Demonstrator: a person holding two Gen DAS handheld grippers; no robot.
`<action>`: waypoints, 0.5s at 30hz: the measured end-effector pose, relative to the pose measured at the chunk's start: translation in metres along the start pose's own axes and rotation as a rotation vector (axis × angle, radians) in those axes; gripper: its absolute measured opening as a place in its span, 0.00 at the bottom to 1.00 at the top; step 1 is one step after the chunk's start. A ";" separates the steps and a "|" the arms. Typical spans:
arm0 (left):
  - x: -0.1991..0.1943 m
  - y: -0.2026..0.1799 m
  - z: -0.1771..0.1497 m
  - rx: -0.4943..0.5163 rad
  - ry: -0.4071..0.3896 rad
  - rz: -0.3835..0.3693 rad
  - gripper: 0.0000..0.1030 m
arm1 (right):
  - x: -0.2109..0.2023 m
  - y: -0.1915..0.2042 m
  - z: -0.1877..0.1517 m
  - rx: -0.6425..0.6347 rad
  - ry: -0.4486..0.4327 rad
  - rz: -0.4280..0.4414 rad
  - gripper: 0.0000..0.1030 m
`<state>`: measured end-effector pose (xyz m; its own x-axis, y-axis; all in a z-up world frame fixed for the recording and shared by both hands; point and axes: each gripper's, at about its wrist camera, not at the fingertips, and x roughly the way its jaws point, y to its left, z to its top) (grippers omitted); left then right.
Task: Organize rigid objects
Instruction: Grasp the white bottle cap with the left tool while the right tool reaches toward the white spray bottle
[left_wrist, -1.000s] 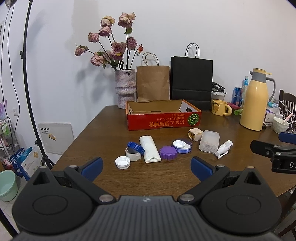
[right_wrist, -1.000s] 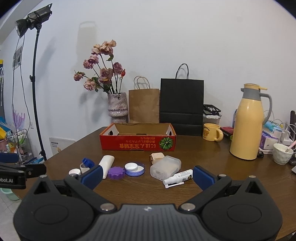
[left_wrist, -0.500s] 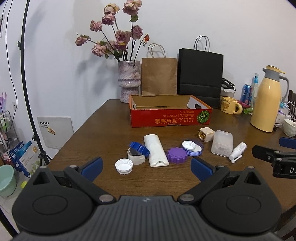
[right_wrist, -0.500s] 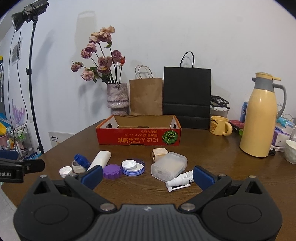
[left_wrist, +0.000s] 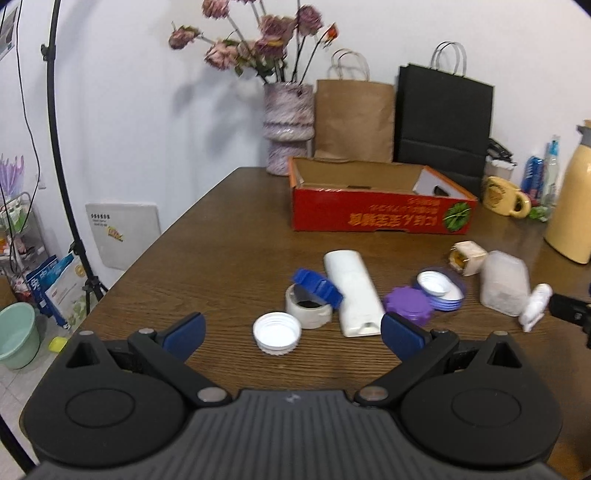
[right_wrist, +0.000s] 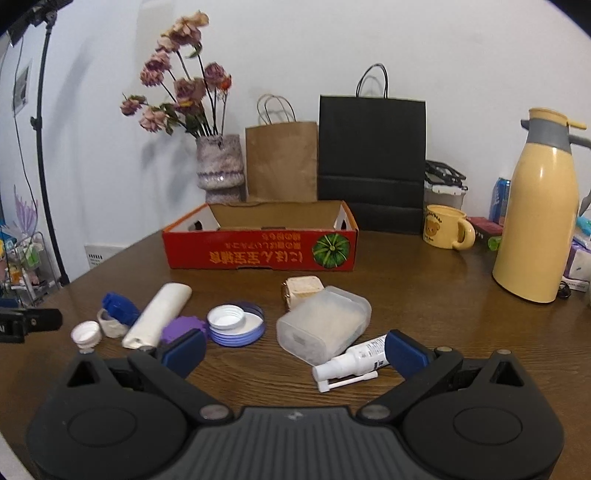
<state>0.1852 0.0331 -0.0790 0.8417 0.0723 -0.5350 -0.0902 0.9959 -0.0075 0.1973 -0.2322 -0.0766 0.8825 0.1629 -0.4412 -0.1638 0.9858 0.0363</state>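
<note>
The small rigid items lay in a loose row on the near half of the wooden table (right_wrist: 424, 295), in front of the red cardboard box (right_wrist: 258, 254). From the left wrist view, the white bottle cap (left_wrist: 277, 332) sat open side up nearest the camera, touching or just beside the roll of tape (left_wrist: 308, 312), on which a blue cap (left_wrist: 317, 286) leaned tilted. The white remote-like bar (left_wrist: 352, 295) lay flat with its long axis running from the camera toward the box. Just beside it sat the purple lid (left_wrist: 408, 304), then a blue lid (right_wrist: 240, 330) with a smaller white cap (right_wrist: 226, 317) resting in it. Further right lay the beige plug (right_wrist: 303, 290), the translucent container (right_wrist: 325, 325) on its side, and the white spray bottle (right_wrist: 351, 360), its long axis slanted, nozzle toward the left of the right wrist view.

The left gripper (left_wrist: 291, 332) was spread wide, holding nothing, its blue pads either side of the white bottle cap and above the tabletop. The right gripper (right_wrist: 291, 349) was likewise wide apart and empty, one pad in front of the purple lid and the other over the end of the spray bottle; contact could not be told.

Behind the box stood a vase of dried roses (right_wrist: 219, 166), a brown paper bag (right_wrist: 280, 158) and a black paper bag (right_wrist: 371, 158) against the white wall. A yellow mug (right_wrist: 445, 227) and a yellow thermos jug (right_wrist: 539, 210) stood to the right.
</note>
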 end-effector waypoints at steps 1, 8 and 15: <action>0.005 0.002 0.000 -0.001 0.005 0.006 1.00 | 0.005 -0.002 0.000 -0.004 0.007 -0.003 1.00; 0.036 0.013 -0.004 -0.002 0.055 0.058 1.00 | 0.040 -0.018 -0.003 -0.039 0.058 -0.024 1.00; 0.062 0.022 -0.010 0.009 0.108 0.084 0.97 | 0.065 -0.030 -0.006 -0.084 0.099 -0.034 1.00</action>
<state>0.2302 0.0593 -0.1209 0.7691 0.1498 -0.6214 -0.1530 0.9870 0.0487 0.2570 -0.2518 -0.1117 0.8409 0.1202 -0.5276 -0.1743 0.9832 -0.0537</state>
